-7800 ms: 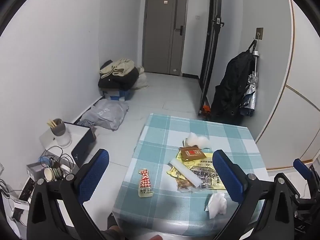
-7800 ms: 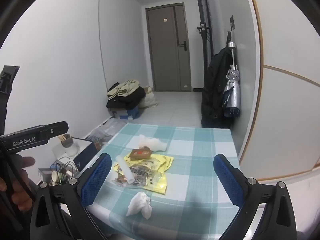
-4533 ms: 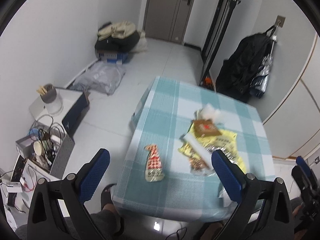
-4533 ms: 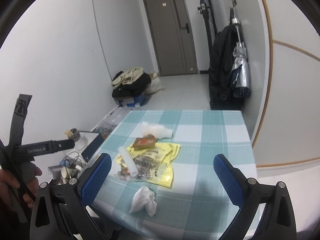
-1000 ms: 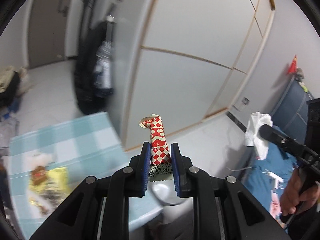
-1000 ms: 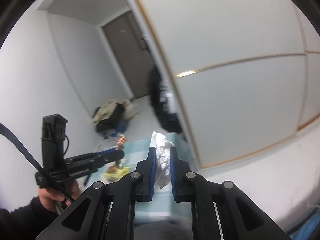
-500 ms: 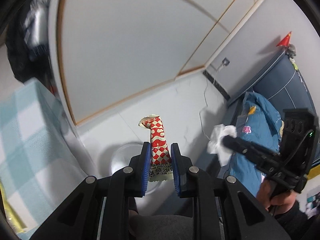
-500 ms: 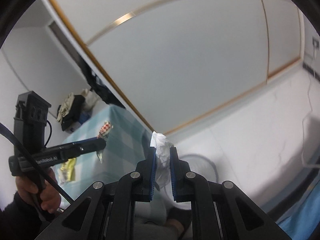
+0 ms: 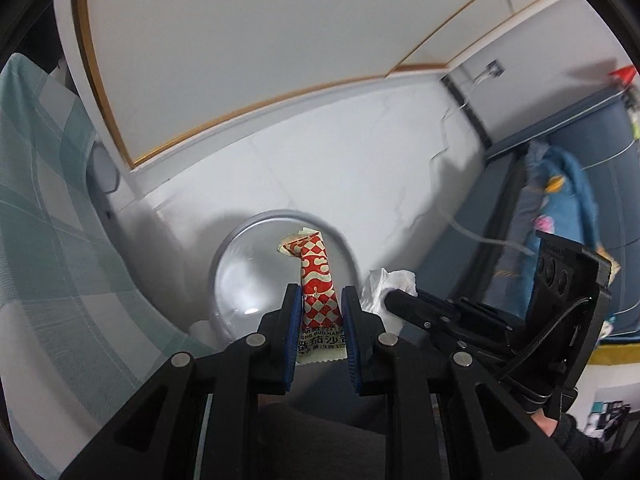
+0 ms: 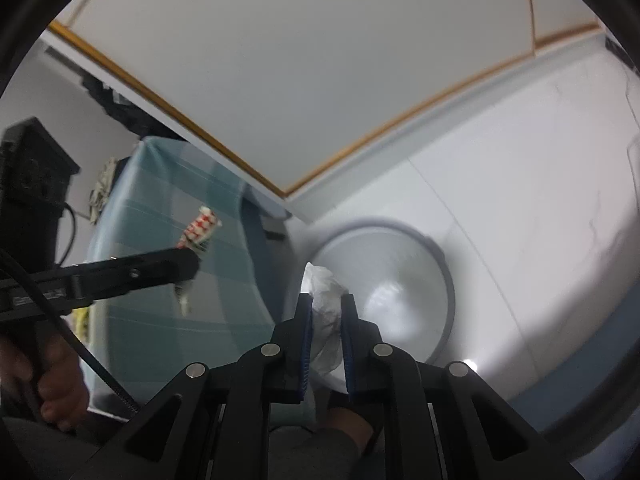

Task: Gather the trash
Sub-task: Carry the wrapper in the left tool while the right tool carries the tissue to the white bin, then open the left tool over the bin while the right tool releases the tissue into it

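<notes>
My left gripper (image 9: 318, 300) is shut on a red-and-white checked sauce packet (image 9: 316, 280) and holds it over a round grey trash bin (image 9: 236, 276) on the white floor. My right gripper (image 10: 325, 304) is shut on a crumpled white tissue (image 10: 324, 300) just left of the same bin (image 10: 404, 292). In the left wrist view the right gripper (image 9: 394, 296) with its tissue (image 9: 384, 284) is at the bin's right. In the right wrist view the left gripper (image 10: 188, 260) and packet (image 10: 200, 230) hang to the left.
The table with the teal checked cloth (image 9: 40, 200) stands left of the bin; it also shows in the right wrist view (image 10: 168, 248). A white panelled wall (image 9: 240, 40) is behind. A blue bed (image 9: 560, 208) lies at the right.
Both grippers have swung from the table down toward the bin, and the bin now sits right under the packet and beside the tissue. Both stay shut on their trash.
</notes>
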The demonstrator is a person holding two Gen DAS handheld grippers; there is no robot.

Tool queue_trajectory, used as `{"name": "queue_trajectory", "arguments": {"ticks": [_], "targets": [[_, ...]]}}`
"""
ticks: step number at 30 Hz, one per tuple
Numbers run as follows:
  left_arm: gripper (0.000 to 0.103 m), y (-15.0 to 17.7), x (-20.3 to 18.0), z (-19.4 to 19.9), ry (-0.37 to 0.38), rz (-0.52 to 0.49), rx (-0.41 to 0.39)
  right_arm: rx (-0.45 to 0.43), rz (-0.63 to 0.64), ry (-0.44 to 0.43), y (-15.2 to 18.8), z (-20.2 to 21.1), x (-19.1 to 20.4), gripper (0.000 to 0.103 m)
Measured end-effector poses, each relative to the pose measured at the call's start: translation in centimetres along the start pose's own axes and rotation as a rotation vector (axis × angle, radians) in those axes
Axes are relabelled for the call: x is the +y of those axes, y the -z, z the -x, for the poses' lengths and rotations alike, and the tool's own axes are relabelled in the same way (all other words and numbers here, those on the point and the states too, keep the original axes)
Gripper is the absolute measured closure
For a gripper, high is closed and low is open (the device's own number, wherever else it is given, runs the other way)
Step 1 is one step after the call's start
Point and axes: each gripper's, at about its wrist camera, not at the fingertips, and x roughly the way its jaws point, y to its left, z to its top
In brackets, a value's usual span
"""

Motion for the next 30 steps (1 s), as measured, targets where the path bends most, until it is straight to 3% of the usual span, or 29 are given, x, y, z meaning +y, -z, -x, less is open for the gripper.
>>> {"name": "queue_trajectory", "arguments": {"ticks": [6, 11, 14, 22, 30], "targets": [[0.087, -0.7, 0.3, -1.7, 0.008, 0.025, 0.053, 0.082, -0.043, -0.001, 0.9, -4.3, -1.8, 0.084], [0.087, -0.9, 0.6, -2.7, 0.014, 0.035, 0.083, 0.132, -0.04, -0.003, 2.0, -5.8, -2.6, 0.059], [0.087, -0.9, 0.9, -3.2, 0.017, 0.059, 0.101, 0.118, -0.074, -0.011, 2.5, -5.1, -3.4, 0.047], [0.087, -1.2, 0.5, -5.2, 0.017, 0.058, 0.168, 0.024, -0.083, 0.004, 2.6, -1.1, -3.9, 0.035], [0.086, -1.2, 0.0, -6.2, -0.015, 0.048, 0.207, -0.012, -0.089, 0.019, 2.7, 0.7, -4.3, 0.027]]}}
